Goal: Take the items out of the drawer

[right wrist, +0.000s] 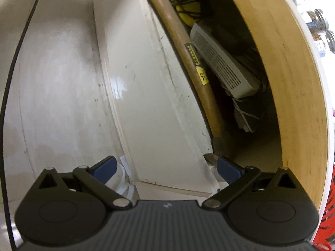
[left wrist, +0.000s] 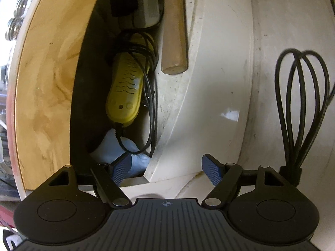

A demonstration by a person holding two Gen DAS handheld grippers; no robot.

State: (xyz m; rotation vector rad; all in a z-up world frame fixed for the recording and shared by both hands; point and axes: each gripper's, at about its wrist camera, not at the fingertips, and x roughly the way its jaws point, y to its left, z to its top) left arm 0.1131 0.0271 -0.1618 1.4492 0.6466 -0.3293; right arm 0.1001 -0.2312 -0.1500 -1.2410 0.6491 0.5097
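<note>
While both grippers hang with jaws apart and empty, the hammer lies in the drawer, running 11 to 5 o'clock, head nearest the right gripper; left gripper faces its butt.

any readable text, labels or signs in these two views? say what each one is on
Green strip label with yellow lettering on the wooden handle: blurred, not readable.
Yellow sticker below it: a crossed-out sign, too small to identify.
Crosshair mark on the left gripper body: a symbol, no words.
</note>
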